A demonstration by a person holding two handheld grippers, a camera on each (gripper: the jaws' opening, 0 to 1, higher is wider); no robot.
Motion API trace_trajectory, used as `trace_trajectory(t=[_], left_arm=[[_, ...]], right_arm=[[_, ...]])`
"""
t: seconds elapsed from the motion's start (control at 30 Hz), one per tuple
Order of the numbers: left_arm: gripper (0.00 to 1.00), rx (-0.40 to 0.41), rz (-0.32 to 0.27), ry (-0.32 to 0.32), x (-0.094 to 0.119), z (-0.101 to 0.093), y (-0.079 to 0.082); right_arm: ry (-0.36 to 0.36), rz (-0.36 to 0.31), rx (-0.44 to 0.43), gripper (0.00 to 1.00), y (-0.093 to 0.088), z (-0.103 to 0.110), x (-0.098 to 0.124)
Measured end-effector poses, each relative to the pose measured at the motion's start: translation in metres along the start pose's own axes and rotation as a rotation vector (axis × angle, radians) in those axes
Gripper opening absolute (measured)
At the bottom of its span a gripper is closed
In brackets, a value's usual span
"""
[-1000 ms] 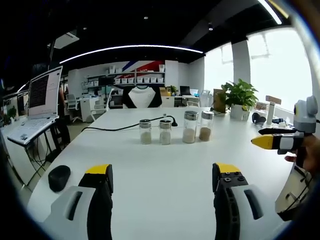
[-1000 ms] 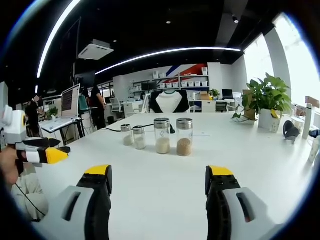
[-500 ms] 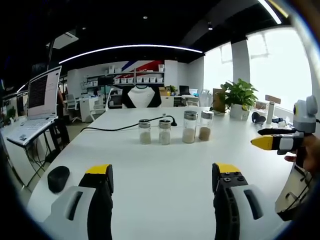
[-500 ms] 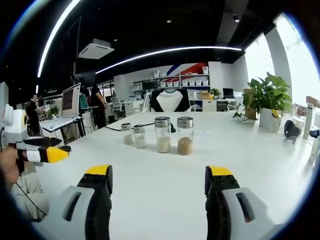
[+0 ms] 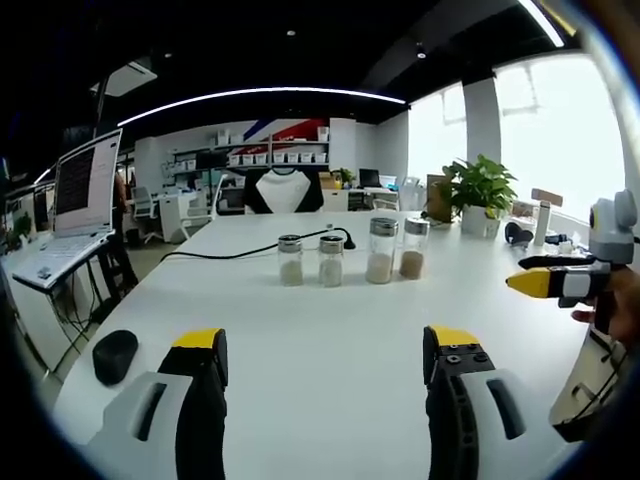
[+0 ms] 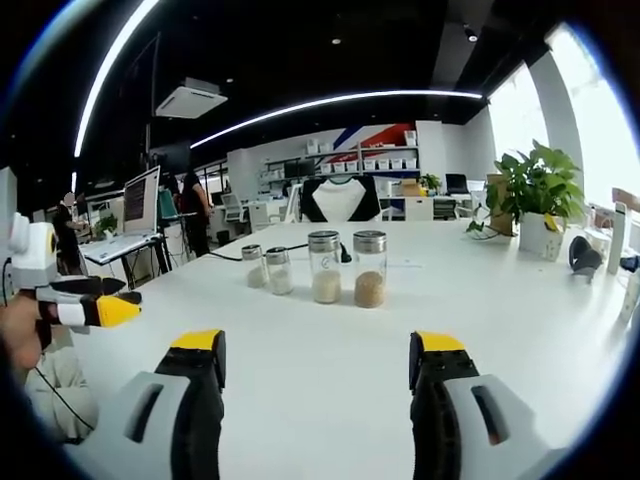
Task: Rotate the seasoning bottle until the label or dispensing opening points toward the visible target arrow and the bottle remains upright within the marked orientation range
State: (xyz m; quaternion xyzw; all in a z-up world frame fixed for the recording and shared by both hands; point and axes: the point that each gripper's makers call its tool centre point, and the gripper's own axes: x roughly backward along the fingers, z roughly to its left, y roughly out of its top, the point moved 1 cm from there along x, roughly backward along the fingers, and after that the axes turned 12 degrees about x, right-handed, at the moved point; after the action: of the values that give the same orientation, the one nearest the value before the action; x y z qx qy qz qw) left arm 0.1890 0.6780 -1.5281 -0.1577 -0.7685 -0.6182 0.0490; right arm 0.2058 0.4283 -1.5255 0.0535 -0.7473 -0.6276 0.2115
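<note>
Nearest to me in the left gripper view, my left gripper (image 5: pixel 325 365) stands with its jaws wide apart and nothing between them, over bare white table (image 5: pixel 330 320). In the right gripper view my right gripper (image 6: pixel 315 365) is the same: jaws spread wide, holding nothing. Each gripper also shows in the other's view, at its edge, held off to the side and well short of the bottles.

Further out on the table stand four bottles in a loose row, all upright. In the right gripper view the two tall bottles sit nearest the middle: one with pale contents (image 6: pixel 325 267) and one with brownish contents (image 6: pixel 369 269), just beside each other. To their left are two smaller bottles (image 6: pixel 267 269). A black cable (image 5: pixel 230 255) runs along the table behind them. I cannot make out any label, opening direction or target arrow on the table from here; they are too small or hidden.

Beyond the table there is a laptop (image 5: pixel 80 200) on a stand, a potted plant (image 6: pixel 535 195) by the window, and shelving at the far wall.

I judge the task barely begun: no bottle is touched, so the approach, the grasp and the whole turn are left to do
</note>
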Motion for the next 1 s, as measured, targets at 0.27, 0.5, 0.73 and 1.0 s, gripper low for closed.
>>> trace_trajectory(t=[0.27,0.5,0.73,1.0], left_arm=[[0.85,-0.006,0.003,0.003,-0.008,0.003,-0.002],[0.85,-0.013,0.005,0.001,-0.019,0.008,-0.004],[0.85,-0.013,0.005,0.0,-0.034,0.014,-0.001],[0.84,-0.01,0.003,0.011,-0.055,0.023,0.005]], right_arm=[[-0.004,0.009,-0.007,0.74,-0.006,-0.003,-0.002],[-0.004,0.02,-0.013,0.74,-0.01,-0.004,-0.005],[-0.005,0.034,-0.017,0.73,-0.014,-0.005,-0.009],[-0.005,0.045,-0.023,0.73,-0.018,-0.006,-0.015]])
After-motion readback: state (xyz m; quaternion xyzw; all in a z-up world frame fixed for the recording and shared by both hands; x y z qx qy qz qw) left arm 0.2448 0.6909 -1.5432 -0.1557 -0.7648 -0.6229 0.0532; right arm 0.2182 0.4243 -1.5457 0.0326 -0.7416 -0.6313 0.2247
